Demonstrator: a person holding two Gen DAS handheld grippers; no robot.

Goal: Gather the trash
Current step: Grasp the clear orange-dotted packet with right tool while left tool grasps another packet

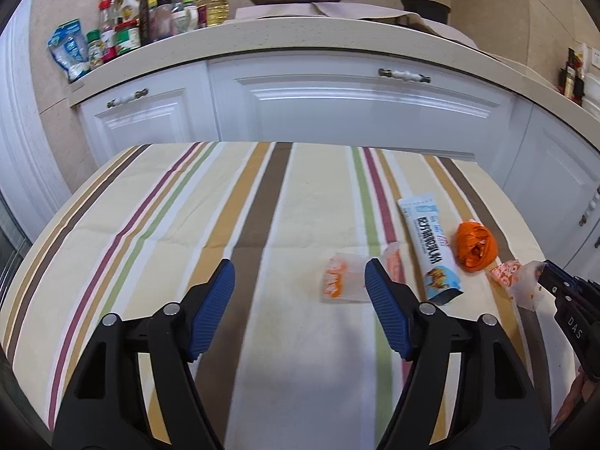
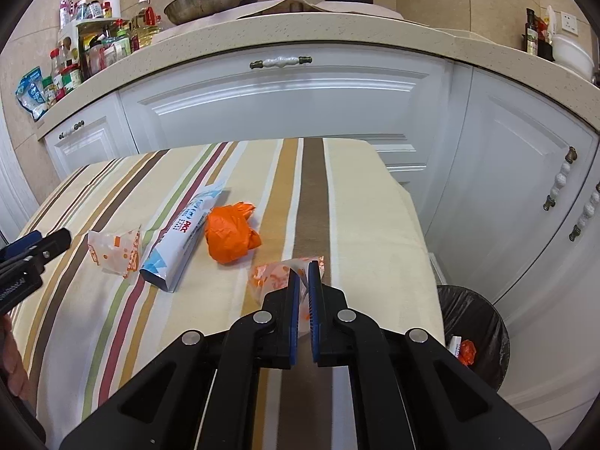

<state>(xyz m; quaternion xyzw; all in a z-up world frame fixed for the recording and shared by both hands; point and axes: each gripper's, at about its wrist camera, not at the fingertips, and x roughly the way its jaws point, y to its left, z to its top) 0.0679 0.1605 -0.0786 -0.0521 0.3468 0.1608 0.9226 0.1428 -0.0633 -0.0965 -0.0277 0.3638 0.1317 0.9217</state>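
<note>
my right gripper [image 2: 304, 262] pinches a flimsy wrapper [image 2: 273, 275] (thin edge only); it may slip before the bin [image 2: 483, 322] at four o'clock. left gripper [image 1: 300, 281] gapes, holding nothing.

Ahead of the left gripper [image 1: 300, 275], whose blue pads are standing wide apart, a broad stretch of the striped tablecloth [image 1: 225, 206] is lying bare. To its right, a translucent orange-printed wrapper [image 1: 343, 279], a white-and-blue tube-shaped packet [image 1: 431, 251] and a crumpled orange plastic ball [image 1: 475, 244] are crowding the way. Right of the right gripper [image 2: 303, 273], past the cloth's edge, a black-lined round bin [image 2: 483, 322] is sitting open on the floor.
</note>
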